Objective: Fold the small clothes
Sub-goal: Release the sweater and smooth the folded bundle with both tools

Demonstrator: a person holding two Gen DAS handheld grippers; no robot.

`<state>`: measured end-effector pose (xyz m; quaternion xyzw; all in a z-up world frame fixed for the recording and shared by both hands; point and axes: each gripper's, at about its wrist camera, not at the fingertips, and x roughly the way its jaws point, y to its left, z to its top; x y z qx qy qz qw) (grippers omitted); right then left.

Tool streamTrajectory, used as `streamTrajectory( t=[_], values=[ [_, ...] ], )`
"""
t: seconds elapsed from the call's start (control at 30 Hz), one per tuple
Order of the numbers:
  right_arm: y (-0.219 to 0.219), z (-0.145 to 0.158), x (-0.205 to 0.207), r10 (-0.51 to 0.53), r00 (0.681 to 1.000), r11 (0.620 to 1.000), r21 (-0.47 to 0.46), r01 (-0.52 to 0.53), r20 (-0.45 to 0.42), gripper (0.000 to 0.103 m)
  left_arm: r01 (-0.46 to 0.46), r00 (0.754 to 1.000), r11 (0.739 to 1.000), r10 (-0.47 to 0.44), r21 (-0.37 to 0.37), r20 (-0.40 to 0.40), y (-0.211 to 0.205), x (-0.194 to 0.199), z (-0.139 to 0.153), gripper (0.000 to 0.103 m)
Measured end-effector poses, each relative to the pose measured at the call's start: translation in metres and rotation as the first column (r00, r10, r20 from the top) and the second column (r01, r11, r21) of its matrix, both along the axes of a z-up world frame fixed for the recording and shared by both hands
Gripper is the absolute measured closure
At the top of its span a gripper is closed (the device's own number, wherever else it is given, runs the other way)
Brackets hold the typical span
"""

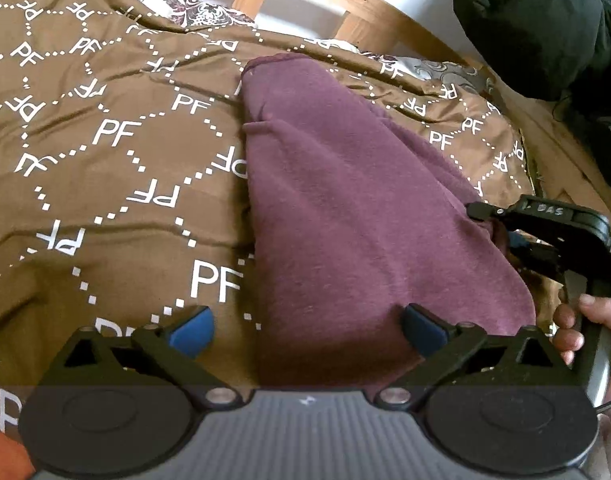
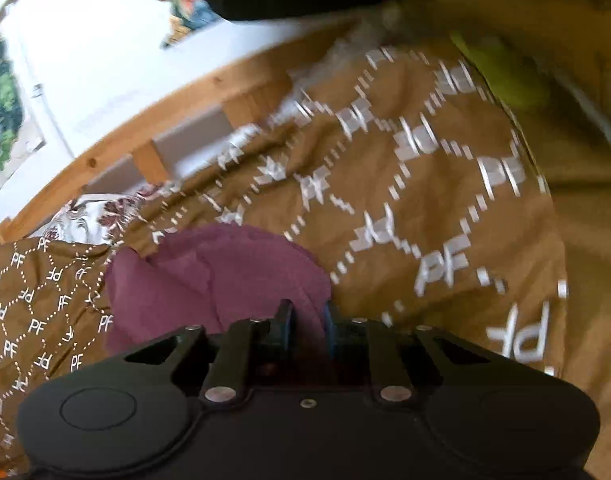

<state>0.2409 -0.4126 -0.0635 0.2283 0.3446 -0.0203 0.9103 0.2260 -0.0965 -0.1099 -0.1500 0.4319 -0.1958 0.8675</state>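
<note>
Purple garment (image 1: 345, 216) lies on the brown quilt (image 1: 105, 160), wooden bed rail (image 1: 377, 4) beyond.
Left gripper (image 1: 307, 332) hangs spread wide over its near edge; right gripper (image 2: 307, 326) pinches its right edge, black bundle (image 1: 545, 28) near; bare quilt lies left.

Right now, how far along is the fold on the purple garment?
Partly done: the purple garment lies doubled into a narrow strip on the brown bedspread. In hand: right gripper pinches its edge; left gripper is open at the near end. Left: the final folds.
</note>
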Motion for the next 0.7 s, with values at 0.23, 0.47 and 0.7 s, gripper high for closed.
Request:
streamTrajectory(
  t=[0.23,0.47,0.7],
  values=[
    [0.007,0.01,-0.016,0.078,0.997,0.997,0.031,-0.078,0.001,0.016,-0.02,1.0,0.999,0.019,-0.039,-0.018,0.005,0.0,-0.001,0.001],
    [0.016,-0.008,-0.011,0.1,0.986,0.994,-0.033,-0.105,-0.135,0.006,-0.031,0.999,0.999,0.03,-0.042,-0.027,0.004,0.001,-0.003,0.0],
    [0.026,-0.013,-0.001,0.117,0.982,0.987,-0.095,-0.132,-0.15,0.001,-0.033,0.999,0.999,0.032,-0.04,-0.03,0.004,0.001,-0.004,0.0]
  ],
)
